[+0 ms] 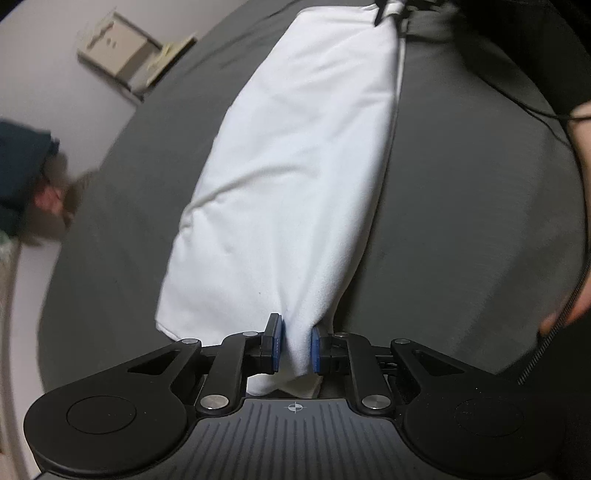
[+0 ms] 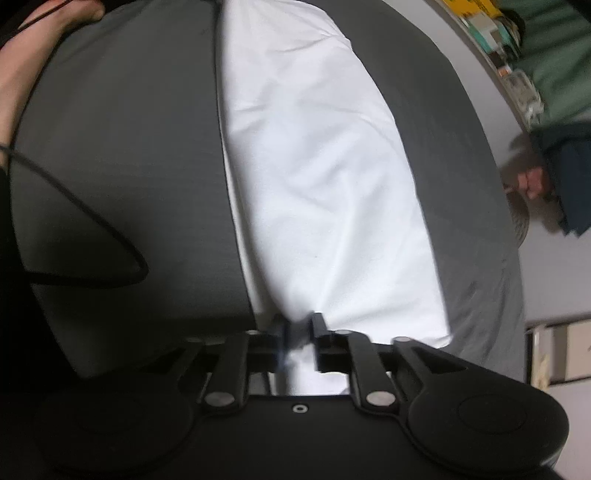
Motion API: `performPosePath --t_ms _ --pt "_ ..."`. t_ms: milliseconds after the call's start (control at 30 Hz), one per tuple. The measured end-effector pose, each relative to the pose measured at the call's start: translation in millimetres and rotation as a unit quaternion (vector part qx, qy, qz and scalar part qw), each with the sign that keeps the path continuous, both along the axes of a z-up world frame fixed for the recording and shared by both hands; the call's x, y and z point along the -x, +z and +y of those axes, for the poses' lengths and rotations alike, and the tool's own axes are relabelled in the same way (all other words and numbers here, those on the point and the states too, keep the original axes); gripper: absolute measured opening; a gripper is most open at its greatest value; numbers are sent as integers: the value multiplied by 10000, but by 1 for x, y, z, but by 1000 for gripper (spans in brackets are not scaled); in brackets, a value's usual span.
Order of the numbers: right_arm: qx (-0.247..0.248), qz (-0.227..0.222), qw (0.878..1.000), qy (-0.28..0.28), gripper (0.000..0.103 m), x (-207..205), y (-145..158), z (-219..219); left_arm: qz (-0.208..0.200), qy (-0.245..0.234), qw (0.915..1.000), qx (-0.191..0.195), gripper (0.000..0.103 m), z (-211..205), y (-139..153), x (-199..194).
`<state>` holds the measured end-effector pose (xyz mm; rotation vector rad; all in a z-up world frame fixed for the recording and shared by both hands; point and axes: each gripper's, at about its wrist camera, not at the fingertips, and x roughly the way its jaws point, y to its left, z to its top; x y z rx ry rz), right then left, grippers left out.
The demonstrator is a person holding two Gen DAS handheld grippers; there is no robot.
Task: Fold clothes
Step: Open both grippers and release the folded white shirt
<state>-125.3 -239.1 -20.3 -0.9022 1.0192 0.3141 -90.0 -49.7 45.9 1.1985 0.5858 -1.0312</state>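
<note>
A white garment (image 1: 295, 166) lies as a long folded strip on a dark grey cloth surface (image 1: 461, 221). My left gripper (image 1: 295, 343) is shut on one end of it, the cloth bunched between its blue pads (image 1: 276, 343). In the right wrist view the same white garment (image 2: 314, 166) stretches away, and my right gripper (image 2: 300, 339) is shut on its other end. The right gripper also shows at the top of the left wrist view (image 1: 388, 11), where it pinches the far end. The garment hangs taut between the two grippers.
A black cable (image 2: 92, 236) loops over the grey surface at the left. The person's arm (image 1: 580, 221) is at the right edge. A beige box (image 1: 118, 48) stands by the wall. Another person's hand (image 2: 532, 181) and cluttered shelves (image 2: 491, 33) lie beyond the surface.
</note>
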Motion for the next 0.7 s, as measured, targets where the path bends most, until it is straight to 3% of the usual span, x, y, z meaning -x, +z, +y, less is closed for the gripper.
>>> performPosePath --t_ms 33,100,133,233,267,333,400,433,467,533,567,633,667,700 --pt "-27 36 10000 -16 44 1 0 1 36 58 10000 14 34 0 -1 -2" --pt "-74 65 10000 -4 46 1 4 0 111 175 9998 44 65 0 -4 -5" --pt "-203 95 9997 -52 46 0 10 -2 186 239 9995 95 71 3 -1 -7" --pt "-841 -36 9959 -341 53 2 37 -12 369 485 9968 513 76 18 18 -14" --pt "-1140 -207 9919 -527 62 2 49 -17 460 609 9946 701 76 24 27 -19" --pt "-1881 -636 9753 -965 69 -2 74 -33 722 902 9839 1361 76 35 49 -30" --pt "-2751 -941 9455 -1465 69 -12 89 -50 1044 1200 9591 2343 76 43 70 -43" --pt "-3289 -1051 9211 -1797 69 -21 91 -61 1205 1343 9411 2859 76 45 78 -50" --pt "-3774 -1144 8940 -2127 69 -30 92 -72 1405 1534 9212 3287 76 43 78 -58" --pt "-4468 -1258 8415 -2766 69 -54 81 -85 1793 1906 8737 4102 76 37 78 -75" --pt "-4632 -1310 8235 -3002 69 -64 72 -88 1972 2148 8543 4303 76 27 70 -84" --pt "-4832 -1417 7931 -3426 69 -82 53 -91 2224 2674 8306 4349 76 2 48 -102" --pt "-4867 -1446 7827 -3601 69 -89 45 -92 2349 2982 8214 4256 76 -10 35 -112" --pt "-4822 -1406 7819 -3693 69 -91 40 -92 2488 3271 8127 4130 76 -19 21 -122"
